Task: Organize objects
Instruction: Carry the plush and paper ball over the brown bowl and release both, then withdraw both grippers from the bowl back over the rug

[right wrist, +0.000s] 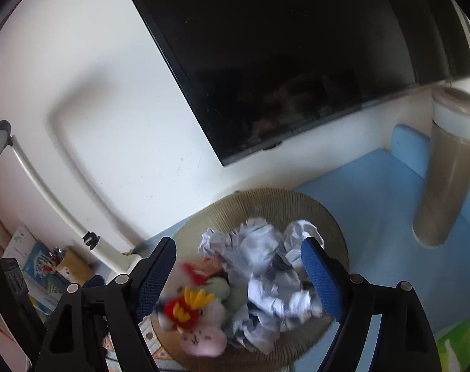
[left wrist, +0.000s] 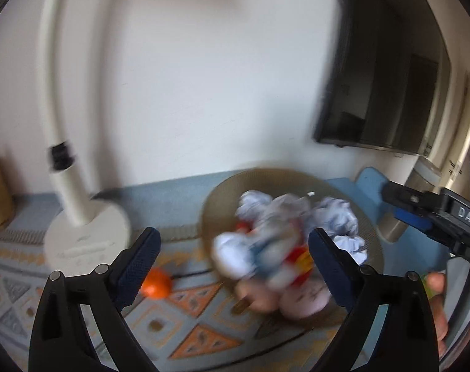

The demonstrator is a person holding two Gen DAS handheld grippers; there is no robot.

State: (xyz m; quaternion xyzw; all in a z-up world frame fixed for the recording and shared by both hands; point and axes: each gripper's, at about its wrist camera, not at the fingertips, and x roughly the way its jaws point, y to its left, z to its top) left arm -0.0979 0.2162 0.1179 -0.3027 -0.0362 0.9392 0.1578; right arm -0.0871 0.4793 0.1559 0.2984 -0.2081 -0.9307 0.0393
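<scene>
A round woven basket (left wrist: 222, 192) (right wrist: 331, 217) holds crumpled white paper balls (left wrist: 337, 214) (right wrist: 265, 248) and plush toys (left wrist: 300, 300) (right wrist: 204, 334) in pink, red and yellow. My left gripper (left wrist: 233, 260) is open and empty, above the basket's left side. My right gripper (right wrist: 238, 276) is open and empty over the basket; it also shows at the right edge of the left wrist view (left wrist: 433, 217). A small orange ball (left wrist: 156, 285) lies on the patterned mat left of the basket. Both views are blurred.
A white lamp with a round base (left wrist: 86, 238) (right wrist: 117, 257) stands left of the basket. A black screen (left wrist: 374, 77) (right wrist: 296, 62) hangs on the wall. A tall beige cylinder (right wrist: 445, 179) stands on the blue mat (right wrist: 383, 192). Books and a pen holder (right wrist: 70, 262) sit far left.
</scene>
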